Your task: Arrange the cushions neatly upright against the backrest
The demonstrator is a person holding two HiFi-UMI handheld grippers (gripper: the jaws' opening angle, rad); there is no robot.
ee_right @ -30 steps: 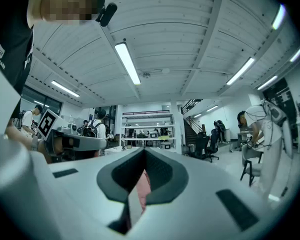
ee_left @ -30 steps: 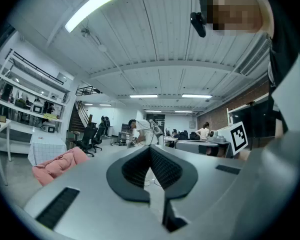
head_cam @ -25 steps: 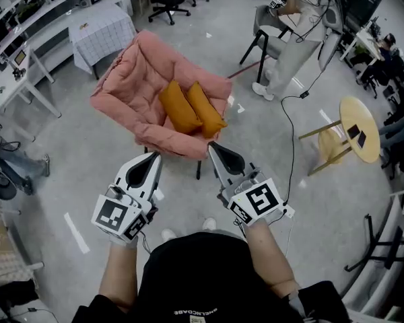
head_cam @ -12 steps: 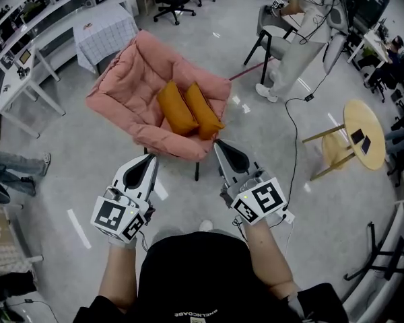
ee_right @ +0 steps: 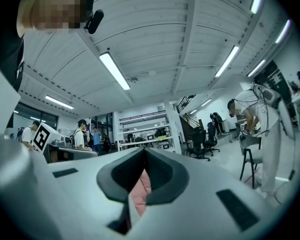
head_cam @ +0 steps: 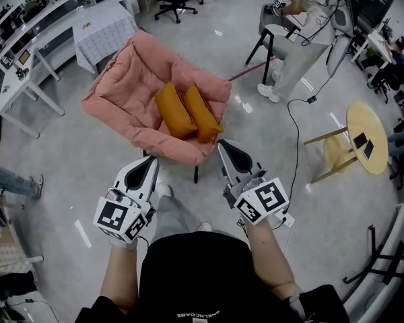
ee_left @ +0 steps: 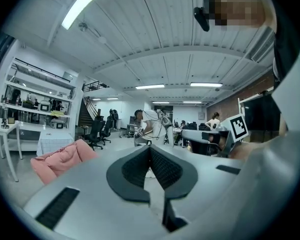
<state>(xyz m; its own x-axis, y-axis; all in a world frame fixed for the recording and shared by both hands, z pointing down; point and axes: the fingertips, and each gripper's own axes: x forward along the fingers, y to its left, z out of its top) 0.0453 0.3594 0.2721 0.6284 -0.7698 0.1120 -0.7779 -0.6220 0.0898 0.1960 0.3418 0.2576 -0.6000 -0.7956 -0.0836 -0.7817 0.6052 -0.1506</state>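
L gripper & R gripper neared chair w/ cushions (shirt print illegible).

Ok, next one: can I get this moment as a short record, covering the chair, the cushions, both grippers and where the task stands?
chair: pink padded chair, on the floor ahead of the person
cushions: two orange cushions, side by side and touching, toward the seat's right in the head view
left gripper: jaws together, nothing between them
right gripper: jaws together, nothing between them
contact: neither gripper is on a cushion
task status: arranging not yet begun
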